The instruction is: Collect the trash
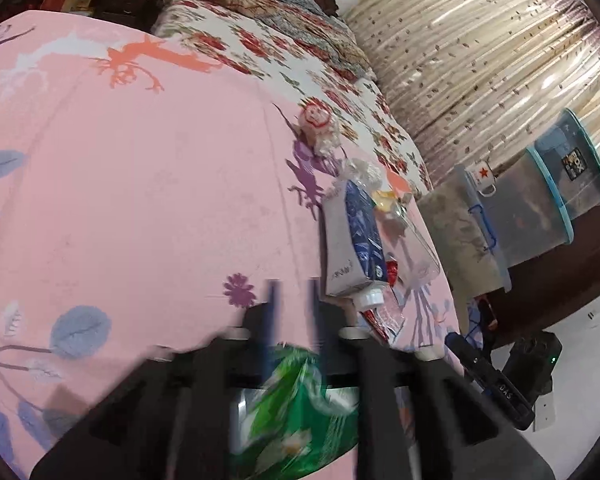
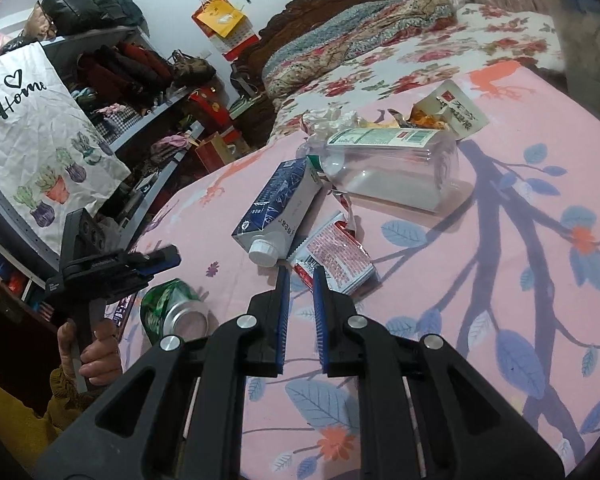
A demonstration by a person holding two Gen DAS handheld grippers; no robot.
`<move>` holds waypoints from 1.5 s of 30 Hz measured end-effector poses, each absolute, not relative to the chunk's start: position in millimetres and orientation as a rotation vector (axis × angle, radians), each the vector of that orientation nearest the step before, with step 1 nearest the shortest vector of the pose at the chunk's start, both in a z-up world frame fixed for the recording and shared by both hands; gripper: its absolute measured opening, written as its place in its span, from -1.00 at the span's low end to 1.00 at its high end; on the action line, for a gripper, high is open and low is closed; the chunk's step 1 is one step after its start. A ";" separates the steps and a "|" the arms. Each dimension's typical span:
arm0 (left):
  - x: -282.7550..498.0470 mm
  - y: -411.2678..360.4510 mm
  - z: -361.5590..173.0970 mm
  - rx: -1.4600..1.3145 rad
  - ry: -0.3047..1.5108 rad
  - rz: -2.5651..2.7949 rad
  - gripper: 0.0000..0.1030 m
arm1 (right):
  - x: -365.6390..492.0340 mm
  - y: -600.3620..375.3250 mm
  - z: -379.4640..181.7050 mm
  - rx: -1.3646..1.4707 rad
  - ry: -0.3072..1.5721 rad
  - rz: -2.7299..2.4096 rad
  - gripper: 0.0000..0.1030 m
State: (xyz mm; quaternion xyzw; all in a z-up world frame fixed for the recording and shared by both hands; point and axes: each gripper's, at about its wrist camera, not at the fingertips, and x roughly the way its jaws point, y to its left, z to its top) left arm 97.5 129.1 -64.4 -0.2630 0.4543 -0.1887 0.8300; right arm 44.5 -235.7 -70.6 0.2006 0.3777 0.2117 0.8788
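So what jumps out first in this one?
A cluster of trash on the pink floral bedsheet: a blue-and-white carton, a clear plastic bottle lying on its side behind it, a red-and-white wrapper. At the bed's edge, the left gripper holds a green can.

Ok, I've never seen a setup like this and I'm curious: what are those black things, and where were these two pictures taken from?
A person holds black tongs in each hand; one hand shows in the right view. Each tool carries a camera looking along its fingers, so there is one picture per tool. On the pink bedsheet lie a blue-white carton, a clear plastic bottle and a red wrapper. The left tongs seem to grip a green can; the right tongs are nearly closed and empty.
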 end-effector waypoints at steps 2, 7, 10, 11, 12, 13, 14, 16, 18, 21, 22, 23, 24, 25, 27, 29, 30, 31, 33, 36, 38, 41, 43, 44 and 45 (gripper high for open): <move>90.3 143.1 -57.4 -0.561 0.926 -0.365 0.02 | 44.2 -235.3 -70.6 0.417 0.787 0.440 -0.70; 73.2 169.4 -49.6 -0.555 0.905 -0.325 0.13 | 48.5 -233.6 -74.3 0.441 0.803 0.450 -0.70; 63.6 172.1 -56.2 -0.545 0.947 -0.319 0.13 | 52.3 -231.1 -77.6 0.457 0.821 0.455 -0.70; 59.5 171.1 -58.2 -0.545 0.962 -0.323 0.13 | 53.0 -230.5 -77.9 0.461 0.825 0.458 -0.70; 55.6 169.5 -59.2 -0.544 0.972 -0.327 0.13 | 53.4 -229.7 -77.8 0.462 0.826 0.463 -0.70; 50.4 168.4 -60.0 -0.537 0.983 -0.329 0.13 | 53.4 -228.2 -77.5 0.461 0.825 0.466 -0.70; 44.3 169.0 -59.5 -0.533 0.986 -0.333 0.13 | 53.3 -226.9 -76.3 0.459 0.820 0.475 -0.67; 30.5 173.7 -56.4 -0.538 0.976 -0.349 0.13 | 53.7 -222.9 -72.0 0.451 0.802 0.502 -0.23; 16.6 176.3 -55.5 -0.555 0.969 -0.375 0.20 | 52.4 -217.2 -65.6 0.436 0.764 0.513 0.71; -4.2 169.9 -63.0 -0.605 0.990 -0.445 0.21 | 51.3 -194.0 -52.1 0.339 0.721 0.596 0.55; -9.0 166.9 -66.3 -0.619 0.999 -0.463 0.21 | 52.0 -185.9 -50.2 0.309 0.724 0.616 0.39; -15.1 163.5 -72.2 -0.640 1.011 -0.488 0.21 | 53.2 -174.0 -48.8 0.270 0.731 0.642 0.24; -19.7 160.7 -78.8 -0.666 1.022 -0.508 0.21 | 55.0 -162.4 -49.0 0.233 0.739 0.667 0.16; -22.9 157.7 -85.0 -0.692 1.031 -0.523 0.21 | 57.9 -151.1 -50.6 0.200 0.751 0.686 0.02; -23.4 152.8 -95.2 -0.741 1.045 -0.541 0.21 | 63.4 -132.9 -56.9 0.154 0.780 0.704 -0.13; -19.8 147.3 -104.1 -0.783 1.061 -0.561 0.21 | 71.2 -121.1 -65.4 0.137 0.817 0.724 -0.22; -18.2 144.2 -105.6 -0.789 1.062 -0.569 0.21 | 75.0 -116.0 -68.6 0.139 0.825 0.733 -0.22; -15.2 139.3 -107.4 -0.790 1.067 -0.582 0.22 | 76.6 -113.1 -70.8 0.136 0.829 0.736 -0.22; -10.4 135.0 -109.3 -0.791 1.072 -0.591 0.27 | 80.6 -105.7 -79.0 0.130 0.855 0.738 -0.22; -2.0 132.8 -111.1 -0.821 1.066 -0.601 0.30 | 79.4 -100.2 -87.9 0.159 0.880 0.772 -0.22; 1.9 136.1 -113.1 -0.859 1.053 -0.604 0.32 | 75.0 -98.3 -89.6 0.165 0.885 0.783 -0.22; 9.3 143.7 -114.0 -0.923 1.032 -0.610 0.33 | 71.7 -96.8 -89.2 0.161 0.885 0.783 -0.22; 14.1 146.5 -113.7 -0.946 1.018 -0.608 0.31 | 70.2 -98.0 -90.7 0.170 0.888 0.783 -0.22; 17.7 145.1 -113.0 -0.949 1.011 -0.605 0.30 | 69.7 -98.4 -91.5 0.176 0.891 0.786 -0.22; 21.4 144.4 -112.0 -0.945 1.005 -0.602 0.30 | 68.6 -98.5 -92.3 0.181 0.892 0.790 -0.22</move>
